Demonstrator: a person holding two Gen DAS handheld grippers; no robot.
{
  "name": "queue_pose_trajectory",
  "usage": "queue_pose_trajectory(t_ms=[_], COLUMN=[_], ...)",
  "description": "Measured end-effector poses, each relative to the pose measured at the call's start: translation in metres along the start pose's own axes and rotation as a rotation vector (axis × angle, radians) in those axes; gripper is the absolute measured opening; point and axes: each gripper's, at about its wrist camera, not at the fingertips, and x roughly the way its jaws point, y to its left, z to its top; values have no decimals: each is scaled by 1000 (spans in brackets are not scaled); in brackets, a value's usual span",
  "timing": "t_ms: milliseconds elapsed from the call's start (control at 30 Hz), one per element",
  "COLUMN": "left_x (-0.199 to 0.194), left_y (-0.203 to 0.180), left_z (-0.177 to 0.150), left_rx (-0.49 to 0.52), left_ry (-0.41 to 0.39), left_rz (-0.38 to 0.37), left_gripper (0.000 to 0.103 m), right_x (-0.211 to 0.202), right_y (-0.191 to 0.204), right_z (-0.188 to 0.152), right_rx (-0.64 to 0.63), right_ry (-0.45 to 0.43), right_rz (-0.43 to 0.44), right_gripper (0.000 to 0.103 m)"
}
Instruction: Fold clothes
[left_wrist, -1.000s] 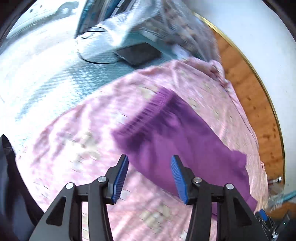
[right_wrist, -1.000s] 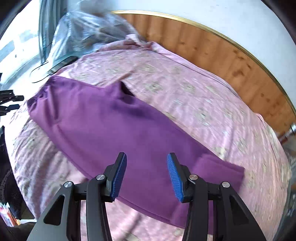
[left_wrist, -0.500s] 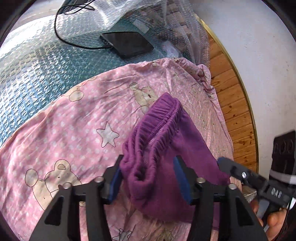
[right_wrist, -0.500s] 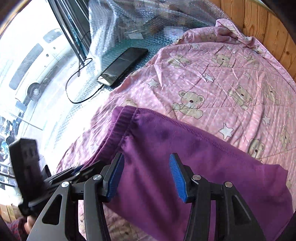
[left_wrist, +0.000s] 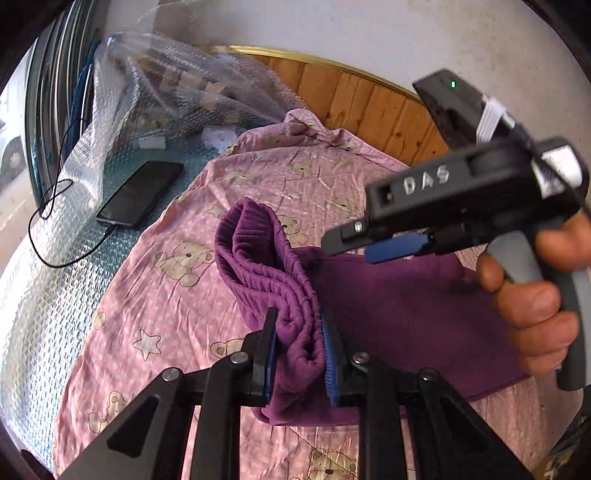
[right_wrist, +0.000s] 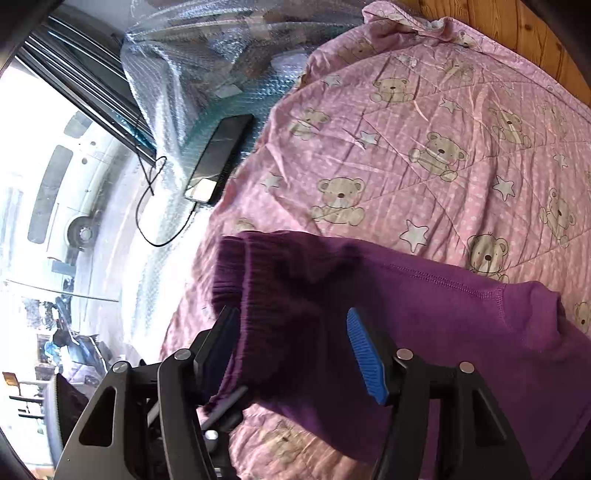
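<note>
A purple garment (left_wrist: 406, 314) with a ribbed elastic waistband (left_wrist: 258, 258) lies on a pink bear-print quilt (left_wrist: 177, 295). My left gripper (left_wrist: 298, 332) is shut on a bunched fold of that waistband, which stands up off the quilt. In the left wrist view my right gripper (left_wrist: 343, 243), held by a hand (left_wrist: 535, 302), hovers just above the cloth to the right. In the right wrist view my right gripper (right_wrist: 291, 325) is open, its fingers straddling the waistband end of the purple garment (right_wrist: 443, 332) without pinching it.
A black phone (left_wrist: 140, 194) with a looped black cable (left_wrist: 48, 221) lies on bubble wrap (left_wrist: 166, 92) at the left, beside a window. A wooden headboard (left_wrist: 369, 107) and a white wall stand behind. The quilt (right_wrist: 443, 147) stretches off to the right.
My left gripper has shut on the waistband and raised it. My right gripper has swung over from the garment's far end to the waistband, close beside the left one.
</note>
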Motion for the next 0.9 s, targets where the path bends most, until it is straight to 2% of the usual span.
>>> queue_pose_trajectory(t_ms=[100,200,233,267,333,433,500,600,700,733,800,833,900], left_x=[4,4,4,4,3,-5,-7,12,35,37,32,26,14], left_y=[-25,-45,-52,-58,-71,-103,-136,-188,-214,-213,-203,-195,-175], left_z=[0,1,1,1,2,5,8,4,-8,-12,-16,-18,-15], left_rx=[115,209,240,269,321,407,462,516,503,480,431,418,389], left_ry=[-1,-7,-8,-11,-16,-47,-57,25,154,195,246,264,287], left_rz=[-3,-12,-15,-19,-29,-74,-133,-264,-360,-394,-483,-513,-539], left_gripper=[22,22,22,22,22,22,22,25,27,27,27,27,27], right_x=[2,27,30,29,7,-42,-74,-90,-76,-70,-67,-70,-80], right_y=[13,18,14,7,-13,-55,-101,-185,-253,-269,-289,-289,-288], right_z=[2,0,-4,-8,-19,-42,-63,-102,-134,-142,-156,-159,-164], right_rx=[-70,-143,-159,-156,-108,-12,99,299,440,471,530,534,535], right_ry=[40,119,133,125,72,-32,-80,-105,-107,-109,-160,-173,-202], right_rz=[-5,-71,-85,-97,-84,-74,-76,-64,-81,-88,7,20,37], right_gripper=[66,66,59,44,25,21,21,20,18,17,17,18,23])
